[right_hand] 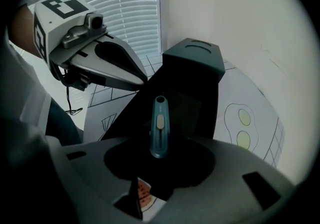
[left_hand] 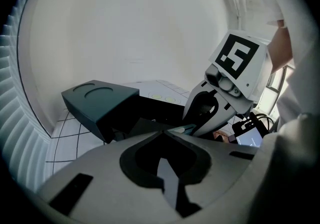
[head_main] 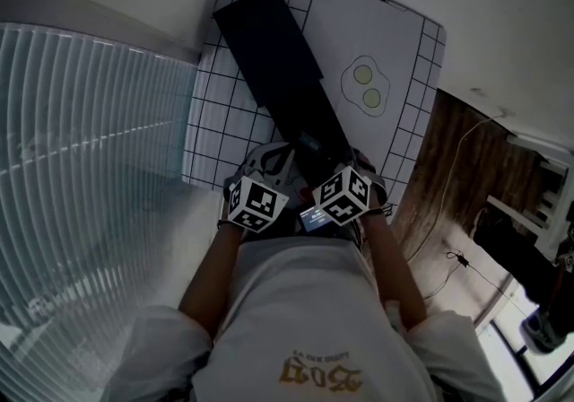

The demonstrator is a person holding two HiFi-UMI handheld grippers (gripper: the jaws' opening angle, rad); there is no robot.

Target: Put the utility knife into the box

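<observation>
Right gripper (right_hand: 160, 165) and left gripper (right_hand: 141, 79) hang over the grid-printed mat (head_main: 215, 122), at the near end of the long black box (head_main: 278, 50) lying on it. Left jaws pinch together on the edge of the box's open flap (right_hand: 125, 113). Right jaws clamp the near end of the teal utility knife (right_hand: 159, 125), which points down toward the box's dark opening.

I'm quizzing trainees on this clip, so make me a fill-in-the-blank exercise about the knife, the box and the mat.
1. The right gripper holds the ____.
2. The dark box lies on a mat printed with a ____ of squares.
3. In the head view, the fried-egg drawing lies to the ____ of the box.
Missing words: utility knife; grid; right.
</observation>
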